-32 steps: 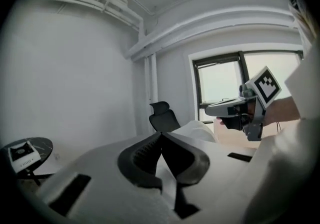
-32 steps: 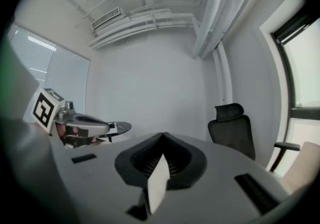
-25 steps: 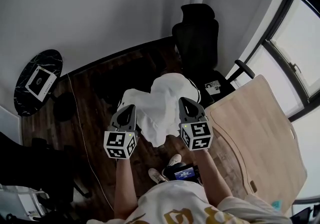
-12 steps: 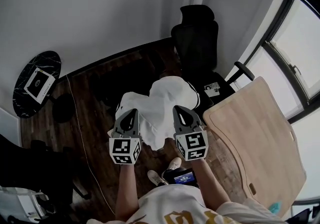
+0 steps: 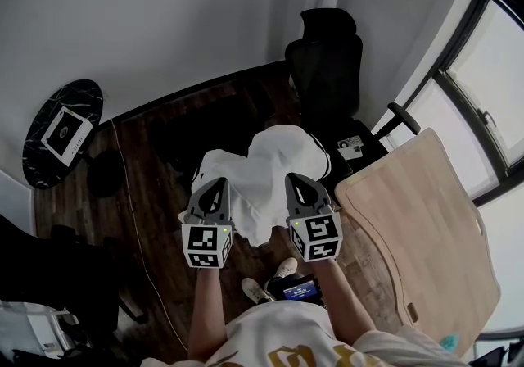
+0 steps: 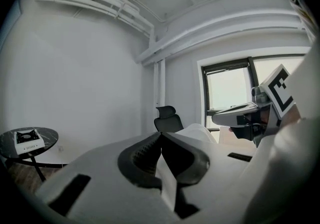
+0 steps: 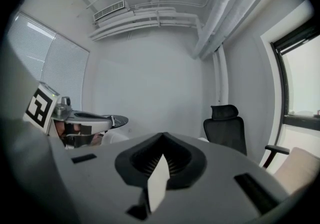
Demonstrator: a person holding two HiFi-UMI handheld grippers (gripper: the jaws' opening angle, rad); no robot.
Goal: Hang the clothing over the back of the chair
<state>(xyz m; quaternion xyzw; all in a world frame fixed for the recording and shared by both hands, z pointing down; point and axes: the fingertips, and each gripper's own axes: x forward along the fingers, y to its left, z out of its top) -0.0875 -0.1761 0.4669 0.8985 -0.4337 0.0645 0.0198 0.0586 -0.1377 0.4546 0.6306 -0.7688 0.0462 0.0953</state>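
The floor [image 5: 147,165] is dark wood and the walls [image 5: 164,13] are white. In the head view, a black chair [image 5: 327,70] stands in the corner at 1 o'clock. A big window [image 5: 491,70] is at 3 o'clock. A light wood desk [image 5: 417,226] is at 4 o'clock. A round black table [image 5: 45,111] is at 9 o'clock, with a white box [image 5: 65,132] on it. A thin cord [image 5: 135,218] runs over the floor at 8 o'clock.

The white clothing [image 5: 258,173] hangs in the air in the middle, at 7 o'clock from the chair. It is not on the chair's back. The left gripper [image 5: 217,183] pinches one side of it tight. The right gripper [image 5: 296,178] pinches the other side tight.

A small white card [image 5: 350,144] lies on the chair seat. Its words are too small to read. The print on the box is too small to read too.
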